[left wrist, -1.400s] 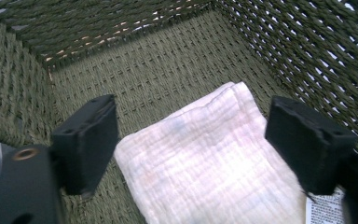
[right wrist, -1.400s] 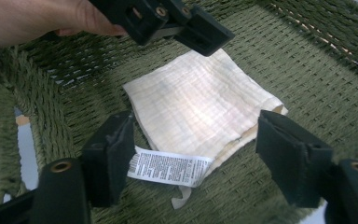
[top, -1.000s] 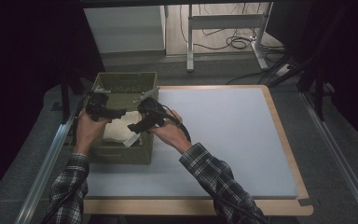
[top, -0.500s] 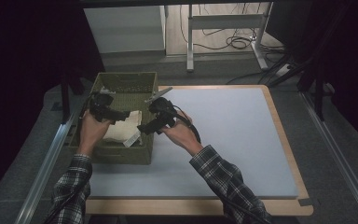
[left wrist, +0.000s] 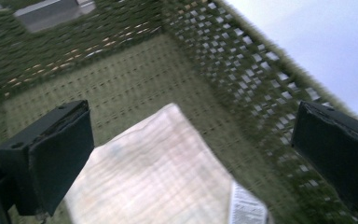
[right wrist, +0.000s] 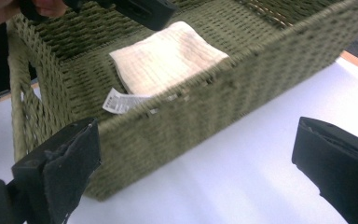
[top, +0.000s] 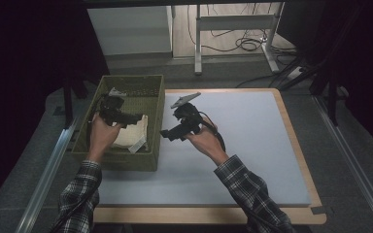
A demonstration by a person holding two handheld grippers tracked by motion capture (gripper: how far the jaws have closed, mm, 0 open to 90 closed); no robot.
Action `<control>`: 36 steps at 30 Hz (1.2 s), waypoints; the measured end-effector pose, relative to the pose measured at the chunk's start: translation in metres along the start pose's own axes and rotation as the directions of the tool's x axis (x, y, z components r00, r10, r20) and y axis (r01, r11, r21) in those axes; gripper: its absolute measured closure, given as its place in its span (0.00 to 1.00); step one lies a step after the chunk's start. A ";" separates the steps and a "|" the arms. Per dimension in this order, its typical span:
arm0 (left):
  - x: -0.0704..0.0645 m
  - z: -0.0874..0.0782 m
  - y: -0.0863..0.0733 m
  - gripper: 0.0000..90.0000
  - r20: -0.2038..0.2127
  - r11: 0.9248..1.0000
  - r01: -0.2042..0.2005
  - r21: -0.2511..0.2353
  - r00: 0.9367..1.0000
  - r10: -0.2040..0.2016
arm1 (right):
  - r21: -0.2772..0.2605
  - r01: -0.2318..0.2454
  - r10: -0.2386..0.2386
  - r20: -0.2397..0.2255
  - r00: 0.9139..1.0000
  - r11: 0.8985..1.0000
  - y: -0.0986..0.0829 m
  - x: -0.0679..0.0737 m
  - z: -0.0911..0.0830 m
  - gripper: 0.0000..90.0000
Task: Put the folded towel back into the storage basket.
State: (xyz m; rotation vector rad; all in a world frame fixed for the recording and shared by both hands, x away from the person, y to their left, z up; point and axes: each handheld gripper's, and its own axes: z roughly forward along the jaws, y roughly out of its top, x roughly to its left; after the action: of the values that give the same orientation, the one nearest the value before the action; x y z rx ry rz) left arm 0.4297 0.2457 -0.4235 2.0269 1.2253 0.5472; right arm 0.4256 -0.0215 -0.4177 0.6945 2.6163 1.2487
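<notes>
Cloth (top: 130,133), cream and folded, lies flat on the floor of the green woven basket (top: 126,160), with its white label (right wrist: 119,101) poking out at the corner nearest you. That part looks done: the cloth sits fully inside the walls, nothing hanging over the rim.

Your left gripper (top: 135,117) hovers over the basket just above the cloth, its jaws spread wide and holding nothing; in the left gripper view the cloth shows between them without touching either one. Your right gripper (top: 165,134) is outside the basket, over the pale desk (top: 252,145) just beside the basket's right wall, and its jaws are also spread and empty.

Judging from this, the placing is finished and what remains is small: lift your left gripper clear of the basket and bring both hands to rest. No other loose item is on the desk to be put away.
</notes>
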 end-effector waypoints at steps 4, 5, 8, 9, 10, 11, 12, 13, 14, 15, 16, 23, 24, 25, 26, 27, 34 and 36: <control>-0.012 0.001 0.004 0.00 0.024 1.000 -0.015 -0.008 1.000 0.015 | 0.001 -0.008 0.008 0.010 1.000 1.000 -0.010 -0.006 -0.010 0.02; -0.016 0.002 0.005 0.00 0.031 1.000 -0.019 -0.009 0.999 0.019 | 0.000 -0.009 0.009 0.012 1.000 1.000 -0.013 -0.008 -0.013 0.02; -0.025 0.003 0.007 0.00 0.041 0.999 -0.035 -0.014 0.998 0.036 | 0.010 -0.020 0.020 0.021 1.000 1.000 -0.022 -0.013 -0.021 0.02; -0.028 0.003 0.007 0.00 0.046 0.999 -0.039 -0.019 0.998 0.039 | 0.011 -0.020 0.020 0.023 1.000 1.000 -0.024 -0.015 -0.023 0.02; -0.032 0.004 0.008 0.00 0.054 0.999 -0.044 -0.022 0.998 0.045 | 0.010 -0.025 0.024 0.029 0.999 1.000 -0.027 -0.016 -0.025 0.02; -0.035 0.004 0.009 0.00 0.060 0.998 -0.049 -0.025 0.997 0.051 | 0.007 -0.028 0.028 0.030 0.999 1.000 -0.030 -0.018 -0.028 0.02; -0.038 0.004 0.010 0.00 0.065 0.998 -0.054 -0.028 0.996 0.056 | 0.007 -0.031 0.031 0.032 0.999 1.000 -0.033 -0.019 -0.031 0.02; -0.042 0.004 0.011 0.00 0.070 0.998 -0.059 -0.028 0.996 0.061 | 0.004 -0.035 0.034 0.034 0.999 0.999 -0.036 -0.021 -0.033 0.02; -0.045 0.005 0.011 0.00 0.072 0.997 -0.067 -0.030 0.995 0.069 | 0.003 -0.037 0.037 0.037 0.999 0.999 -0.039 -0.023 -0.036 0.02; -0.049 0.005 0.012 0.00 0.074 0.997 -0.073 -0.032 0.994 0.076 | 0.002 -0.044 0.044 0.041 0.998 0.999 -0.042 -0.024 -0.038 0.02; -0.053 0.005 0.013 0.00 0.079 0.997 -0.076 -0.032 0.994 0.079 | 0.001 -0.045 0.045 0.042 0.998 0.999 -0.045 -0.026 -0.040 0.02; -0.074 0.012 0.018 0.00 0.097 0.994 -0.110 -0.026 0.989 0.112 | 0.009 -0.065 0.064 0.058 0.996 0.998 -0.064 -0.035 -0.058 0.02; -0.078 0.014 0.018 0.00 0.097 0.993 -0.112 -0.022 0.989 0.113 | 0.008 -0.069 0.069 0.059 0.996 0.998 -0.066 -0.036 -0.060 0.02; -0.081 0.015 0.019 0.00 0.099 0.993 -0.117 -0.019 0.988 0.118 | 0.006 -0.072 0.071 0.061 0.996 0.997 -0.070 -0.038 -0.063 0.02; -0.084 0.016 0.020 0.00 0.101 0.993 -0.117 -0.015 0.988 0.118 | 0.004 -0.074 0.074 0.064 0.995 0.997 -0.072 -0.039 -0.067 0.02; -0.087 0.017 0.021 0.00 0.105 0.993 -0.119 -0.015 0.987 0.120 | 0.001 -0.080 0.080 0.064 0.995 0.997 -0.075 -0.040 -0.069 0.02; -0.113 0.021 0.029 0.00 0.124 0.989 -0.146 -0.024 0.981 0.147 | -0.003 -0.096 0.095 0.091 0.991 0.995 -0.094 -0.049 -0.088 0.02; -0.121 0.023 0.031 0.00 0.135 0.988 -0.152 -0.029 0.979 0.155 | -0.004 -0.100 0.100 0.095 0.990 0.995 -0.101 -0.052 -0.094 0.02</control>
State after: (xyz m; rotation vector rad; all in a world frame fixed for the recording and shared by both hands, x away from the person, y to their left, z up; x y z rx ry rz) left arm 0.4069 0.1206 -0.4166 2.1178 0.9855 0.4815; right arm 0.4055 -0.1658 -0.4375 0.8736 2.5336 1.2085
